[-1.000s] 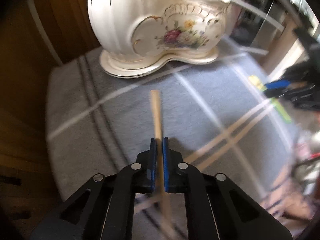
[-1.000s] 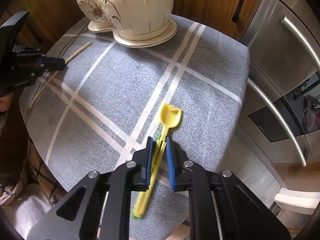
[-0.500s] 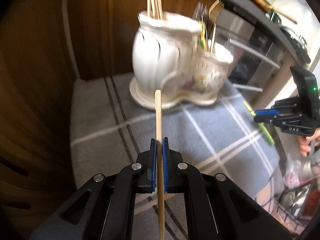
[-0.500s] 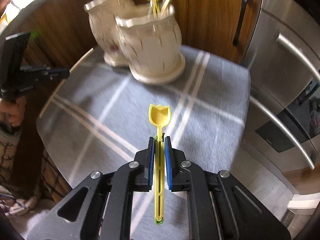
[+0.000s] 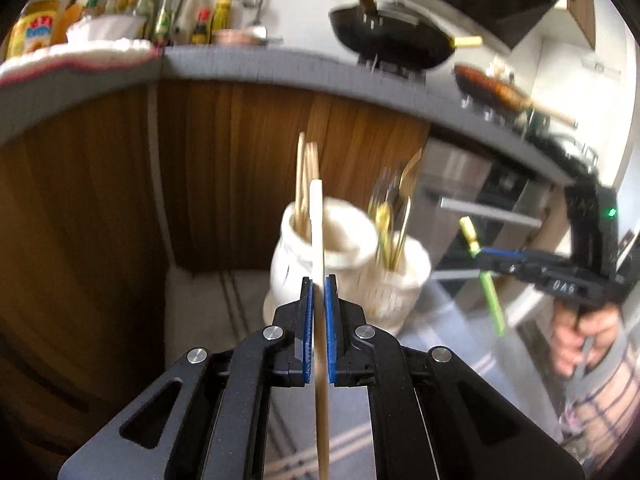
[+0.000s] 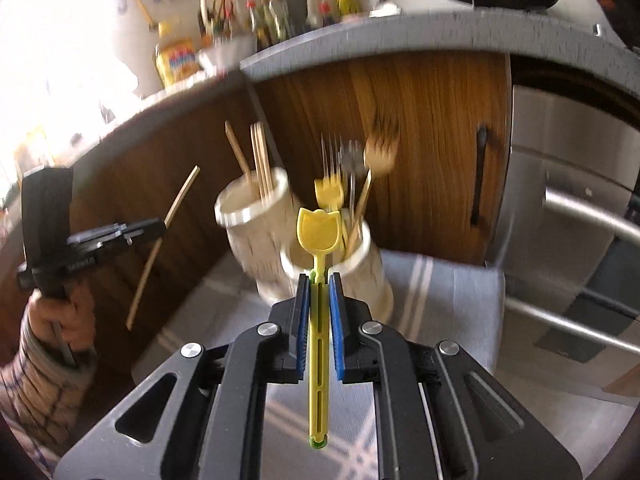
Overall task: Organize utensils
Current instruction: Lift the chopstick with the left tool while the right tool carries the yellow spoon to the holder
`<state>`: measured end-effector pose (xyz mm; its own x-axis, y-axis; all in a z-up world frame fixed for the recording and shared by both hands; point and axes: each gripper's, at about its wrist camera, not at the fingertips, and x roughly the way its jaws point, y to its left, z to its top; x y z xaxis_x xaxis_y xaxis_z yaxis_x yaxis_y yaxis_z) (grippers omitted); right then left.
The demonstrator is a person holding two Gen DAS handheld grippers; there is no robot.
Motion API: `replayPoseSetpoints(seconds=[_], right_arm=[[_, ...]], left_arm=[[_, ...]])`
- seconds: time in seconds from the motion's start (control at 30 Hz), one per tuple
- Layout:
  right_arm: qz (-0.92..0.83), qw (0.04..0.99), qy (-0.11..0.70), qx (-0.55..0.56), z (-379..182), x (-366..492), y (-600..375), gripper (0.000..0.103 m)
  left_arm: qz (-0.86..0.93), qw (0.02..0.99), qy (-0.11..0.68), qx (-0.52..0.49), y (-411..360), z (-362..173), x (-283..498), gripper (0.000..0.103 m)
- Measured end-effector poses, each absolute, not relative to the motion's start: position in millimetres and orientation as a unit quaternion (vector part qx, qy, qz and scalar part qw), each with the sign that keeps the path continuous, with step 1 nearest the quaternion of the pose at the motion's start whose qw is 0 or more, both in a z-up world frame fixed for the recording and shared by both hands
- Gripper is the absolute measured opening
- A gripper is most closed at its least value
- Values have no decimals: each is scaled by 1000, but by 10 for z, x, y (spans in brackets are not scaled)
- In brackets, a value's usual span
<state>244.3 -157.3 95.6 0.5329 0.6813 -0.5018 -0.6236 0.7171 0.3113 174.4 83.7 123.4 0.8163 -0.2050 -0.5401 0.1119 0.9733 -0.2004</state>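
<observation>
Both tongs are clenched: the left gripper (image 5: 318, 280) pinches a chopstick (image 5: 316, 224), the right gripper (image 6: 319, 278) a yellow spoon (image 6: 319, 232). Each utensil is held upright in front of the holder (image 6: 332, 268), presumably so each can drop into its matching cup.

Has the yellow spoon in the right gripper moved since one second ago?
Yes. The yellow spoon has gone up: it lay on the grey tablecloth before, and now it is level with the ceramic holder's rim.

1. Grey counter (image 5: 280, 68) over wood cabinets (image 5: 240, 168), with bottles (image 5: 168, 8) along it.
2. Black wok (image 5: 392, 44) on the stove.
3. Steel fridge (image 6: 572, 184) at right.
4. Bright light (image 6: 52, 60) from the left.
</observation>
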Motion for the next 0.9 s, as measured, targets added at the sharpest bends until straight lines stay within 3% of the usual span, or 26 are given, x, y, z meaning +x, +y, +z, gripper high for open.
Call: replayPoseSetpoints(seconds=[0.4, 0.9], right_arm=[[354, 908, 215, 68, 1241, 2883, -1256, 10], [334, 925, 169, 63, 883, 2942, -1137, 10]], left_arm=[[-58, 987, 125, -79, 743, 1729, 2279, 6], [-8, 996, 35, -82, 547, 1211, 2527, 6]])
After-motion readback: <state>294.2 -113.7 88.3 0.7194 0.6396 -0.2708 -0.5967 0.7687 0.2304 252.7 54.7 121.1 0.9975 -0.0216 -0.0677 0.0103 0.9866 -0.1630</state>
